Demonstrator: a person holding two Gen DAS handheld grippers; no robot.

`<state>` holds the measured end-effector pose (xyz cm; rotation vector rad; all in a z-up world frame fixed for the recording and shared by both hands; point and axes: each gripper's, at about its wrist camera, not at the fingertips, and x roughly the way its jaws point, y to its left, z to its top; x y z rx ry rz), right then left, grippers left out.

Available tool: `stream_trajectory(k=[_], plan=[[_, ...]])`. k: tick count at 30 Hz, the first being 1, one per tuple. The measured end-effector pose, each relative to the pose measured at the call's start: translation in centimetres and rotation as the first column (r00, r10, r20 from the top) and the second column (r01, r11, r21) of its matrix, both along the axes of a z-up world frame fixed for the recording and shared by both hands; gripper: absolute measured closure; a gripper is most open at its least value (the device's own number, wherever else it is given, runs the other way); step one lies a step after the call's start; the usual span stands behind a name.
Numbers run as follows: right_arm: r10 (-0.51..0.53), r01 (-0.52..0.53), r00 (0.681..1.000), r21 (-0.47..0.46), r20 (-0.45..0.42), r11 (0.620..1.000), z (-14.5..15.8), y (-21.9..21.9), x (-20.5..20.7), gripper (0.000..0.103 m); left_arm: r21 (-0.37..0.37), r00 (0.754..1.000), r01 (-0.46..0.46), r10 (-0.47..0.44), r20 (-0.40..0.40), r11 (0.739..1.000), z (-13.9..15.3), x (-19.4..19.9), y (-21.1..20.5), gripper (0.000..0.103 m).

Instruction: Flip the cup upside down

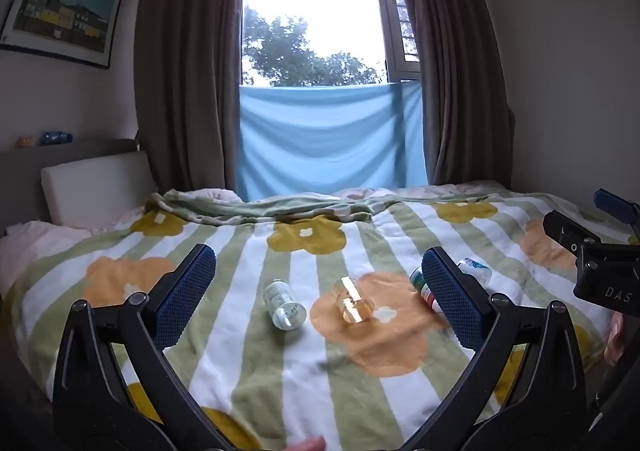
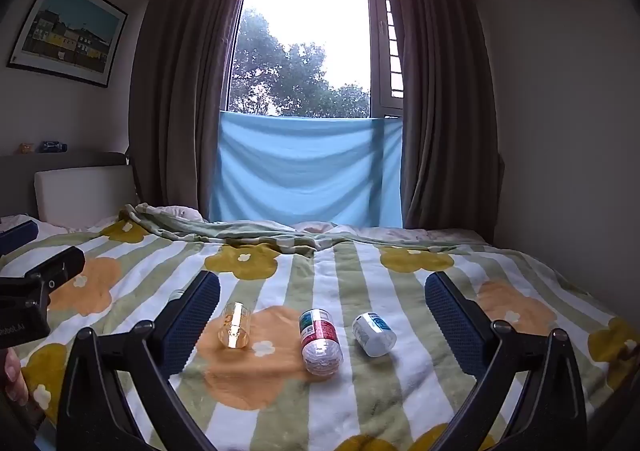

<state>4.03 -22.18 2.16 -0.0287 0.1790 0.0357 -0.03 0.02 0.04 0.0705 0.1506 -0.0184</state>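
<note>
Several small cups lie on their sides on the flowered blanket (image 1: 248,363). In the left wrist view a green-labelled cup (image 1: 284,309) and a clear amber cup (image 1: 354,305) lie between my fingers. A red-labelled cup (image 1: 422,285) is half hidden behind the right finger, and a white cup (image 1: 476,270) lies beyond it. My left gripper (image 1: 318,271) hovers open above them, holding nothing. In the right wrist view the amber cup (image 2: 234,327), red-labelled cup (image 2: 320,343) and white cup (image 2: 374,333) lie below my open, empty right gripper (image 2: 322,287).
The blanket covers a bed with a white headboard cushion (image 1: 96,191) at the left. Curtains and a window with a blue cloth (image 1: 328,139) stand behind it. The other gripper's body (image 1: 592,263) sits at the right edge, with a person's fingers (image 1: 616,335) below it.
</note>
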Motion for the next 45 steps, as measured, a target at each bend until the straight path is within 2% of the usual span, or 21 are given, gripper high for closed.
stream_trajectory(k=[5, 6, 10, 12, 25, 45], plan=[[-0.005, 0.005, 1.000, 0.000, 0.003, 1.000, 0.1, 0.1, 0.0, 0.000, 0.000, 0.999, -0.016, 0.016, 0.032, 1.000, 0.3, -1.0, -0.2, 0.000], [-0.005, 0.005, 1.000, 0.000, 0.004, 1.000, 0.1, 0.2, 0.0, 0.000, -0.014, 1.000, -0.021, 0.021, 0.011, 1.000, -0.4, -0.8, 0.5, 0.000], [-0.003, 0.003, 1.000, 0.013, -0.002, 1.000, 0.0, 0.0, 0.0, 0.000, -0.014, 1.000, -0.015, 0.015, -0.002, 1.000, -0.2, -0.4, 0.5, 0.000], [-0.003, 0.003, 1.000, 0.004, -0.001, 1.000, 0.1, 0.3, 0.0, 0.000, -0.001, 1.000, -0.017, 0.017, -0.002, 1.000, -0.3, -0.3, 0.0, 0.000], [-0.001, 0.001, 1.000, 0.012, -0.003, 1.000, 0.1, 0.6, 0.1, 0.000, -0.053, 1.000, -0.006, 0.004, -0.030, 0.999, -0.3, -0.1, 1.1, 0.000], [0.000, 0.000, 1.000, 0.009, -0.007, 1.000, 0.1, 0.8, 0.3, 0.000, -0.065, 0.999, -0.003, 0.000, -0.051, 0.998, -0.8, 0.5, 1.4, 0.000]])
